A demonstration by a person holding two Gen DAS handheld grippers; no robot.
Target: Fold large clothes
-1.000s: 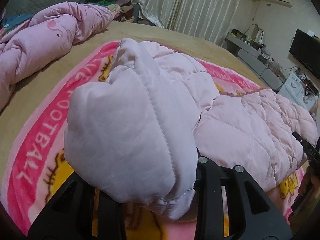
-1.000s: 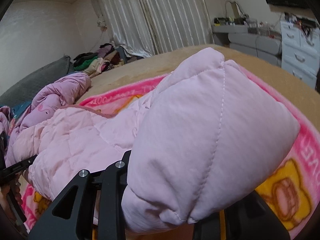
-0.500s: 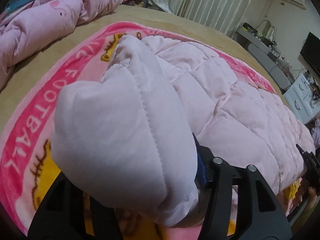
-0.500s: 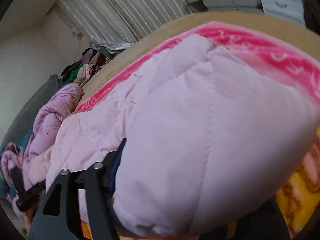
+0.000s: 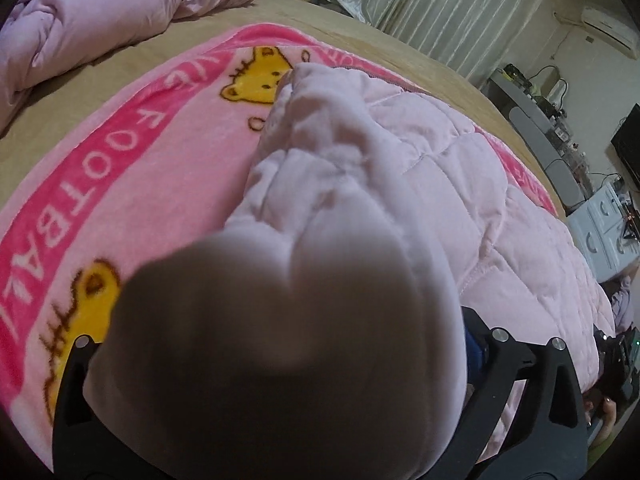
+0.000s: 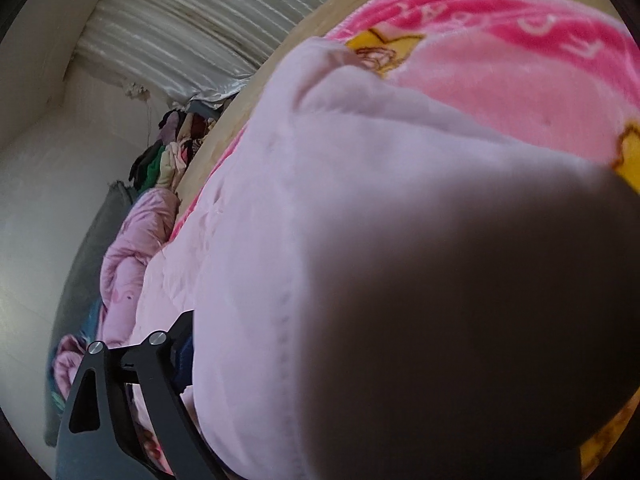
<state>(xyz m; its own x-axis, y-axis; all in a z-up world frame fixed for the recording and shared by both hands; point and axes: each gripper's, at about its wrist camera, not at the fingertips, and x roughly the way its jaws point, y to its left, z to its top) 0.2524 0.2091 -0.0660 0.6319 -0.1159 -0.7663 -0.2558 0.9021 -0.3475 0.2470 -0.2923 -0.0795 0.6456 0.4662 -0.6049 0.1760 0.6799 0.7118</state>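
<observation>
A pale pink quilted padded jacket (image 5: 460,184) lies spread on a pink cartoon blanket (image 5: 120,168) on the bed. My left gripper (image 5: 280,360) is shut on a bunched end of the jacket, which bulges over the jaws and hides the fingertips. My right gripper (image 6: 360,360) is shut on another bunched end of the jacket (image 6: 320,208); only its left finger (image 6: 160,368) shows, the rest is hidden by fabric close to the lens.
A rumpled pink duvet (image 5: 100,20) lies at the bed's far left. A heap of clothes (image 6: 172,156) sits by the curtains (image 5: 460,12). A desk and white drawers (image 5: 608,232) stand right of the bed.
Both grippers have lifted and carried their jacket ends forward over the garment. The fabric now sits closer to both lenses, and both cameras tilt down toward the blanket.
</observation>
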